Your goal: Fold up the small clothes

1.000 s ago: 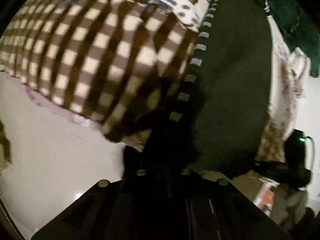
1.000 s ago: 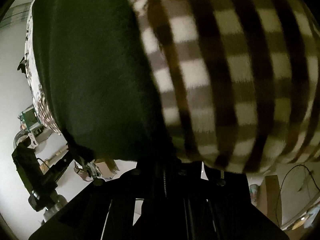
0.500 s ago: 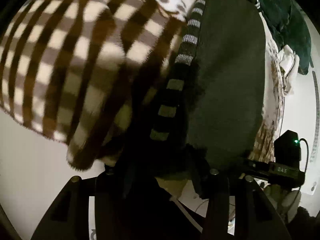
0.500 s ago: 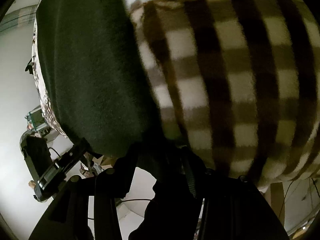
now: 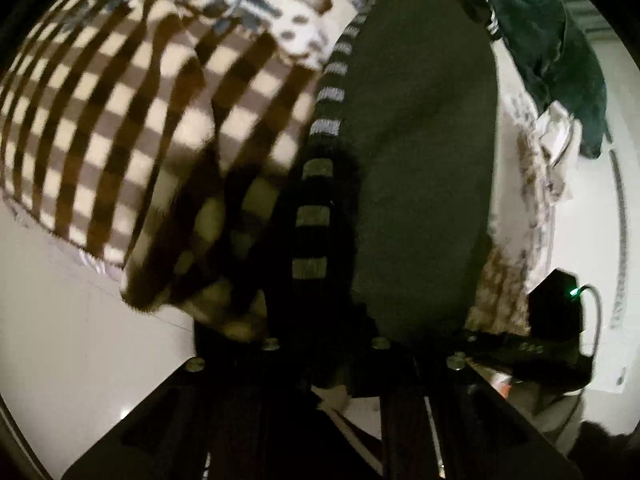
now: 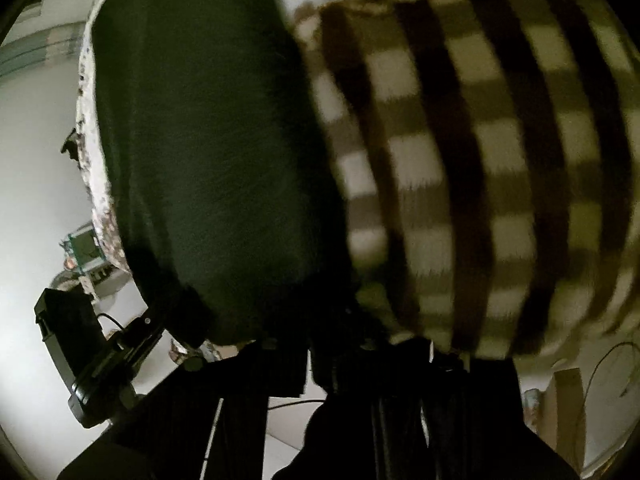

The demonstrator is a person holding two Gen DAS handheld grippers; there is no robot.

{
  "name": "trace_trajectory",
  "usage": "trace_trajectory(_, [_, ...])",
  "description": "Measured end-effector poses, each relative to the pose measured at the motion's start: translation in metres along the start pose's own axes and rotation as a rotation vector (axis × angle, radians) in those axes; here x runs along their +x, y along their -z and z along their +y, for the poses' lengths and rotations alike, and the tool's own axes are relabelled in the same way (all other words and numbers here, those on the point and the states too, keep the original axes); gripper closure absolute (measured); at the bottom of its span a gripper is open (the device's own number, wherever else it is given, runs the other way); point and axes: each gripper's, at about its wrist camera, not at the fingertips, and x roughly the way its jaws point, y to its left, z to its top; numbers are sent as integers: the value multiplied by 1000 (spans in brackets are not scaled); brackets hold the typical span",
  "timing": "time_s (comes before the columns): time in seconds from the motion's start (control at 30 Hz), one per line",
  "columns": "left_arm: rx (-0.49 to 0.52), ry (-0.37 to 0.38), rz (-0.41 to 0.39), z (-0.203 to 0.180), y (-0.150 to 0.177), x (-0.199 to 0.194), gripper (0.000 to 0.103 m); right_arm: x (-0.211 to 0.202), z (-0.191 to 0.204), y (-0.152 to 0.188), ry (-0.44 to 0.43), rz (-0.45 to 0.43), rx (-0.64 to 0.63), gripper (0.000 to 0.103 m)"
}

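A brown-and-cream checked fleece garment (image 5: 132,132) with a dark green half (image 5: 420,160) and a striped edge (image 5: 320,208) fills the left wrist view. My left gripper (image 5: 320,332) is shut on the garment's lower edge; its fingertips are buried in cloth. In the right wrist view the same garment shows as dark green cloth (image 6: 208,152) at left and checked cloth (image 6: 480,168) at right. My right gripper (image 6: 344,344) is shut on its lower edge, fingertips hidden in the fabric. The garment hangs lifted between both grippers.
A patterned bedspread (image 5: 304,20) lies behind the garment. More dark clothes (image 5: 560,60) sit at the upper right. White floor (image 5: 72,312) is below. A black device with a green light (image 5: 556,308) stands at right; another black device (image 6: 80,352) shows at lower left.
Both grippers have kept their hold on the garment. The cloth has shifted and swung in front of both cameras, drawing closer half a second ago and then easing back.
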Motion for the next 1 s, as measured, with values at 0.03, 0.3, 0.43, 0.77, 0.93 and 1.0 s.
trace_trajectory(0.03, [-9, 10, -3, -3, 0, -6, 93, -5, 3, 3, -6, -6, -9, 96])
trace_trajectory(0.3, [-89, 145, -25, -26, -9, -52, 94, -67, 37, 14, -111, -67, -80, 96])
trace_trajectory(0.43, [-116, 213, -49, -31, -29, -71, 94, -101, 56, 3, -177, -130, -89, 96])
trace_trajectory(0.77, [-59, 343, -180, -83, -172, -80, 94, -186, 115, -109, -263, -361, -95, 97])
trace_trajectory(0.93, [-17, 341, -197, -117, -282, -54, 94, -218, 148, -197, -245, -460, -87, 97])
trace_trajectory(1.0, [-4, 343, -196, -129, -324, -44, 94, -228, 163, -239, -231, -494, -80, 97])
